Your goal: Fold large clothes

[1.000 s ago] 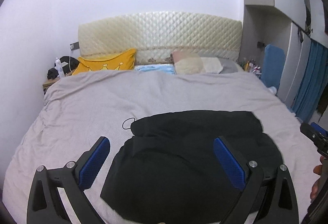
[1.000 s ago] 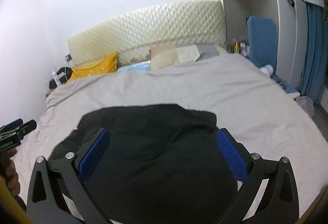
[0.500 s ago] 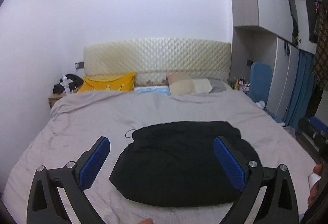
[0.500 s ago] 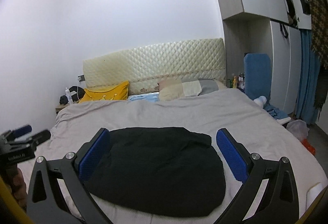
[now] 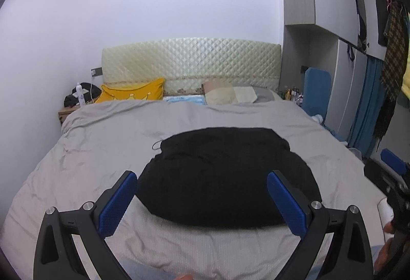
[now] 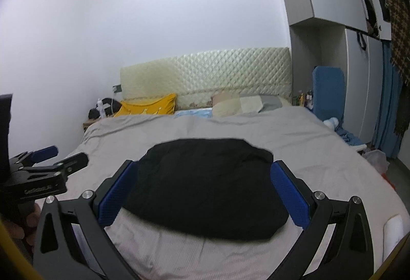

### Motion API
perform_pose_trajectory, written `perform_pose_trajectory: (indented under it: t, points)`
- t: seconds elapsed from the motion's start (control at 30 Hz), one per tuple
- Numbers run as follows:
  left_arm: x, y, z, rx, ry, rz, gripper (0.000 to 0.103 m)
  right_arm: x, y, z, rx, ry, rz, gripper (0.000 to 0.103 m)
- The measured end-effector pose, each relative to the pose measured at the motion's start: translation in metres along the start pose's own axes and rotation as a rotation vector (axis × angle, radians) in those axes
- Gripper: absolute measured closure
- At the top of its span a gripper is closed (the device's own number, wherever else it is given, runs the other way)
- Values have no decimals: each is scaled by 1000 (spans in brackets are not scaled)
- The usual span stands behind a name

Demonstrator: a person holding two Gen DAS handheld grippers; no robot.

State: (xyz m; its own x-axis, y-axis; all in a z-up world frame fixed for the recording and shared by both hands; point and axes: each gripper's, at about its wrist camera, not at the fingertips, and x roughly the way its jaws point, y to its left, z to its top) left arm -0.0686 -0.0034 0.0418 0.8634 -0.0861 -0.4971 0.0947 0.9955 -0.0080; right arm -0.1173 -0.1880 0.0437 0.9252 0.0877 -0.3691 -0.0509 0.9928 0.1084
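Observation:
A black garment [image 5: 225, 175] lies folded into a compact flat bundle on the grey bed cover [image 5: 102, 141]; it also shows in the right wrist view [image 6: 205, 185]. A thin black cord loop [image 5: 156, 145] sticks out at its far left corner. My left gripper [image 5: 202, 200] is open and empty, held back above the bed's near edge. My right gripper [image 6: 203, 192] is open and empty too, likewise back from the garment. Each gripper shows at the edge of the other's view: the right [image 5: 392, 177], the left [image 6: 46, 167].
A quilted cream headboard [image 5: 191, 67] stands at the far end, with a yellow pillow [image 5: 133, 92] and beige pillows [image 5: 230, 95]. A nightstand with a bottle [image 5: 80, 98] is at far left. Wardrobes, a blue chair [image 5: 316, 90] and blue curtain [image 5: 366, 110] line the right.
Both grippers have pulled back and up from the garment, which now looks smaller and further off. The garment itself lies as it did. Both stay open.

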Motion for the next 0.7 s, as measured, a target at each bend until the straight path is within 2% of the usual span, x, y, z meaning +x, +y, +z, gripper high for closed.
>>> perform_pose_trajectory:
  t: [0.37, 0.7]
  points:
    - [25, -4, -37, 1, 97, -15, 1, 20, -11, -46, 18, 91, -50, 0]
    - [48, -7, -45, -8, 146, -13, 1, 39, -19, -62, 11, 147, -77, 0]
